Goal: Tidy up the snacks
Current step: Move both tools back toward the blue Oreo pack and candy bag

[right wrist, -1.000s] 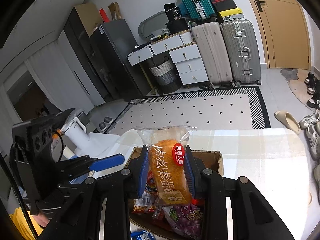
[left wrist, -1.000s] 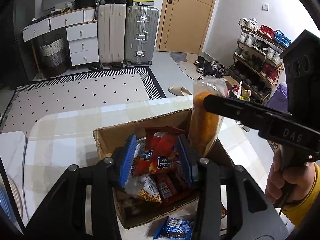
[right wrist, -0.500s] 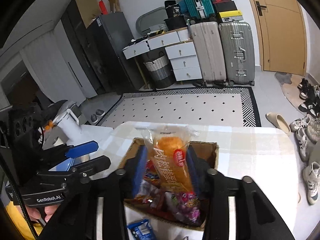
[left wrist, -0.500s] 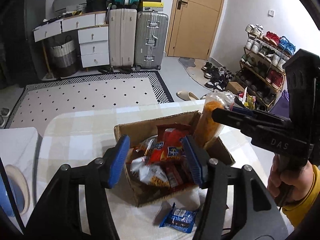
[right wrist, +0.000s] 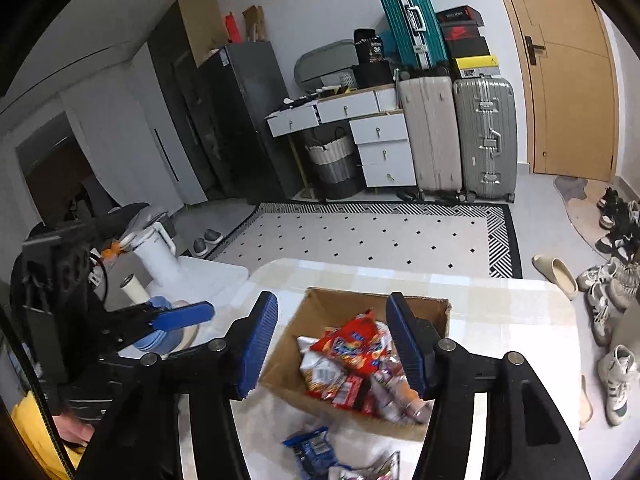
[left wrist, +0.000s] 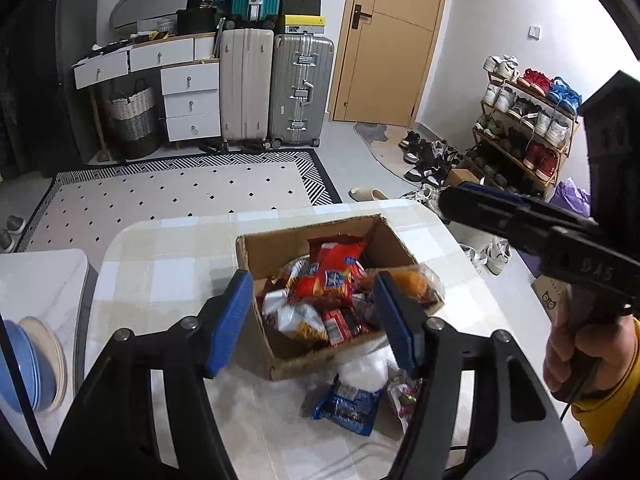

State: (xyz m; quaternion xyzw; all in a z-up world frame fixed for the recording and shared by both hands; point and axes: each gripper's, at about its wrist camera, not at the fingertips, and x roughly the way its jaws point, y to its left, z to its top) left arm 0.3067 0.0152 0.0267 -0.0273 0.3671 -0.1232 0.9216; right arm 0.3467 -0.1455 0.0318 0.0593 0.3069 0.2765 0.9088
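An open cardboard box (left wrist: 256, 248) stands on the checked table (left wrist: 168, 268), full of snack packets. A red packet (left wrist: 330, 276) lies on top, and an orange bread packet (left wrist: 412, 282) rests at the box's right side. My left gripper (left wrist: 314, 320) hovers above the box's near edge, its jaws opening with nothing pressed between them. The right gripper (right wrist: 332, 342) also hangs over the box (right wrist: 332, 308), jaws opening and empty, with the red packet (right wrist: 352, 344) below. Each gripper shows in the other's view: right gripper (left wrist: 472, 200), left gripper (right wrist: 176, 320). A blue packet (left wrist: 348, 404) lies on the table before the box.
A clear packet (left wrist: 404, 396) lies beside the blue one. Stacked bowls (left wrist: 36, 364) sit on a white side table (left wrist: 40, 280) at the left, with a white kettle (right wrist: 156, 256). Shoes (right wrist: 612, 376) lie on the floor past the table's right edge.
The right gripper let go of the orange bread packet, which now lies in the box. The left gripper released the red packet. Both pulled back and up, jaws wider.
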